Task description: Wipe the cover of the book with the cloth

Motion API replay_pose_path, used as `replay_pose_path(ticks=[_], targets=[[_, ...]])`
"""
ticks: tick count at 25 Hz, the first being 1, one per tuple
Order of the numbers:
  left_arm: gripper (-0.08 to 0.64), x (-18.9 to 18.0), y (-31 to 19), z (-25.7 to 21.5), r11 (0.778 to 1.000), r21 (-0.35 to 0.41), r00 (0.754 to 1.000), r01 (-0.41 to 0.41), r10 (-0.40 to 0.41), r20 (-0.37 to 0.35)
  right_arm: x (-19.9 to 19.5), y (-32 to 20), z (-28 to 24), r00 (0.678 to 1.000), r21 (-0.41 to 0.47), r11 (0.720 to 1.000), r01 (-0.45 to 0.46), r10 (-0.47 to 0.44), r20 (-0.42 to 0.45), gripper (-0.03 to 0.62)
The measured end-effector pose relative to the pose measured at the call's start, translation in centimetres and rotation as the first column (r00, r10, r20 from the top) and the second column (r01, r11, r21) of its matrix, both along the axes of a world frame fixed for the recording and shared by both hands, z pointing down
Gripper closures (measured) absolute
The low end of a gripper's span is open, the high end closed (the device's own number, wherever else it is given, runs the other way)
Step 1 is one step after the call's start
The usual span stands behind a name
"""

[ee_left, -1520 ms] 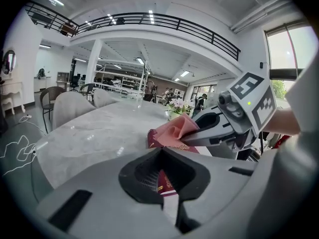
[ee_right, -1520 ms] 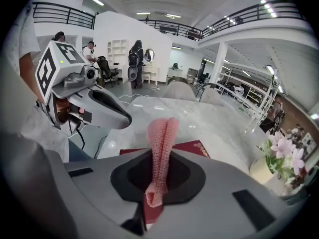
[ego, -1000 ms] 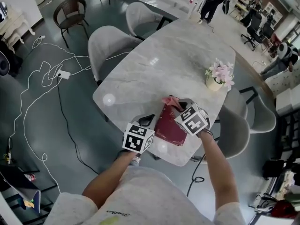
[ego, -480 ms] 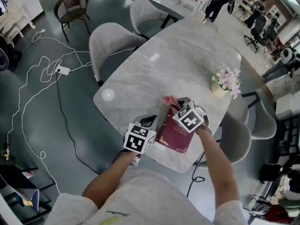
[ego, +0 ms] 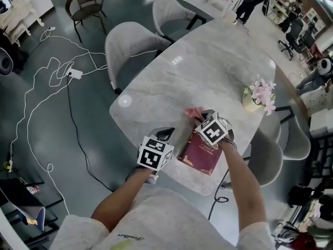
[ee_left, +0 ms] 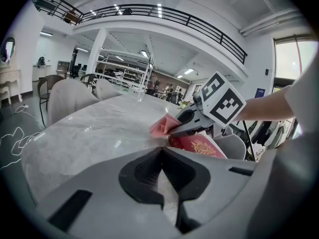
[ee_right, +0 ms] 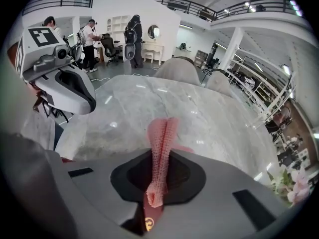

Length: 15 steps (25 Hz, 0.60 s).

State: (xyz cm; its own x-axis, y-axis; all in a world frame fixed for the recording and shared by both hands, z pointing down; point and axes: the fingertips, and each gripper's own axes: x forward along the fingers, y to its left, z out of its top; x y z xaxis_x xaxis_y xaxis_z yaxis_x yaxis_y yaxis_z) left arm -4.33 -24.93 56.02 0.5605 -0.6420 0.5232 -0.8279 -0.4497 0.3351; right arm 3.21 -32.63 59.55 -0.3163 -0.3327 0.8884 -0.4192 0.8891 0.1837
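Left gripper (ee_left: 160, 153): closest to us. Its jaws are pressed together and hold nothing. It hangs just left of the book and does not touch it.
Book (ego: 200, 152): dark red. It lies flat on the surface (ego: 171, 82), close to the edge on our side.
Worry one: nothing holds the book down. We think a push from the cloth could make it slide or turn, and it might even drop off the edge.
Right gripper (ego: 202, 117): clamped on the pink cloth (ee_right: 162, 133), over the far end of the book.
Worry two: only a thin fold of cloth sits in the jaws. We think a hard rub could pull it out.
Worry three: most of the cloth pokes out past the book's far end. We think a wipe from here may rub the surface and miss the cover.
Flowers (ego: 260, 94): far off to the right, well apart from the book, so we think they are safe.
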Motion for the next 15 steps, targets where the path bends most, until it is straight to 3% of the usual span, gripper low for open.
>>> replay_pose_path(ticks=[15], targets=[[0.554, -0.1, 0.1, 0.2, 1.000, -0.004, 1.000, -0.013, 0.013, -0.005, -0.6, 1.2, 0.8, 0.999, -0.037, 0.999, -0.027, 0.028, 0.023, 0.574]])
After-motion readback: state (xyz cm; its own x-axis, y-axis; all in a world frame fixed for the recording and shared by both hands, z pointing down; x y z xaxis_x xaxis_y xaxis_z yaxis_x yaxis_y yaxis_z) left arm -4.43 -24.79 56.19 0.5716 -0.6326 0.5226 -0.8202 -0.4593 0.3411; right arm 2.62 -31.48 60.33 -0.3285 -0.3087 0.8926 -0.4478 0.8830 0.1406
